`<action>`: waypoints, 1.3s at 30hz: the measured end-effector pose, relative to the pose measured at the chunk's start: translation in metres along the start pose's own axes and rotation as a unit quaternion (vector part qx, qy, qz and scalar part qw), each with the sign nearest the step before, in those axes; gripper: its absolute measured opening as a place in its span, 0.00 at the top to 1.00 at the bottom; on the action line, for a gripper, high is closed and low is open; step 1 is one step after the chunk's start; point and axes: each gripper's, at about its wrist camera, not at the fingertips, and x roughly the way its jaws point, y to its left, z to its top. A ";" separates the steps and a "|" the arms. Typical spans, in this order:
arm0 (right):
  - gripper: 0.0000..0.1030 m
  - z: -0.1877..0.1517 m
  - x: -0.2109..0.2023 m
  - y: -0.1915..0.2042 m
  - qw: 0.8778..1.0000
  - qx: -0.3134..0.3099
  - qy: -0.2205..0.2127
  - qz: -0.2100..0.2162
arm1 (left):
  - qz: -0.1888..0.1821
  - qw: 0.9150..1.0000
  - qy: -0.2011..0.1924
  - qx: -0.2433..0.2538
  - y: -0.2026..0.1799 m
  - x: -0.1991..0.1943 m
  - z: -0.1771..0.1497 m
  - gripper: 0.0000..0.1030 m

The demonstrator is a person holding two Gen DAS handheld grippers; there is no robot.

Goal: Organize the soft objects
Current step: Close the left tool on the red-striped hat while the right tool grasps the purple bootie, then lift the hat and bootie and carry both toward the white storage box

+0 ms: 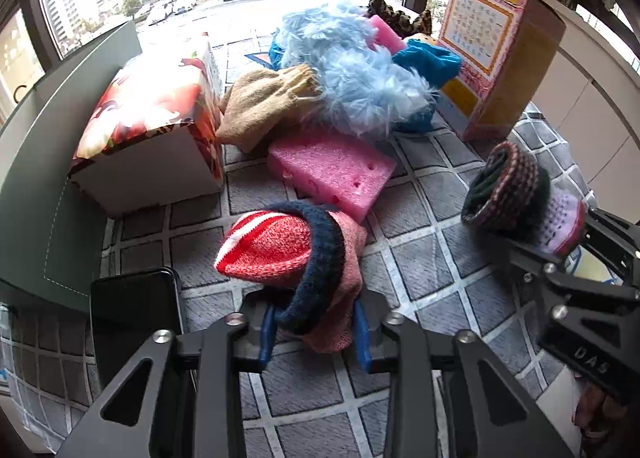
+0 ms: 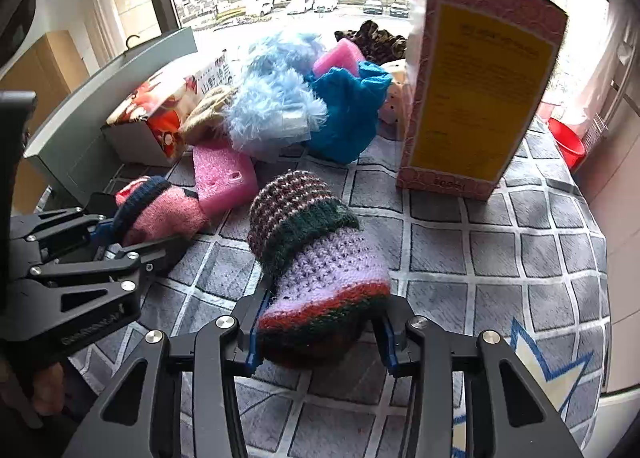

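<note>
Both grippers are built of matte black angular linkage plates, cut with triangular openings and joined by round silver screws. Blue pads (image 1: pixel 267 334) line the fingers. White lettering, possibly "DAS", is seen on the right gripper (image 1: pixel 576 242).

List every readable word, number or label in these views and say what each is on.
"DAS": right gripper body.
"山野": white end of the floral box; the rest is blurred.
Tall pink-and-yellow box: printed text on both faces and a figure near the base, too blurred to read.
Left gripper body: embossed lettering, unreadable.
</note>
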 end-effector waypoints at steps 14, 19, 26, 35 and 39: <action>0.56 -0.005 -0.058 -0.052 0.994 0.092 -0.050 -0.028 | -0.063 0.997 -0.025 0.035 -0.024 -0.045 0.005 0.83; 0.56 -0.001 -0.081 -0.070 0.990 0.115 -0.074 -0.045 | -0.080 0.994 -0.039 0.062 -0.035 -0.063 0.024 0.83; 0.56 0.020 -0.101 -0.102 0.982 0.146 -0.101 -0.060 | -0.081 0.990 -0.071 0.087 -0.065 -0.089 0.072 0.83; 0.56 0.069 -0.116 -0.126 0.976 0.169 -0.122 -0.066 | -0.072 0.993 -0.065 0.069 -0.068 -0.090 0.136 0.83; 0.56 0.102 -0.122 -0.113 0.979 0.131 -0.132 -0.078 | -0.063 0.995 -0.048 0.056 -0.059 -0.081 0.152 0.83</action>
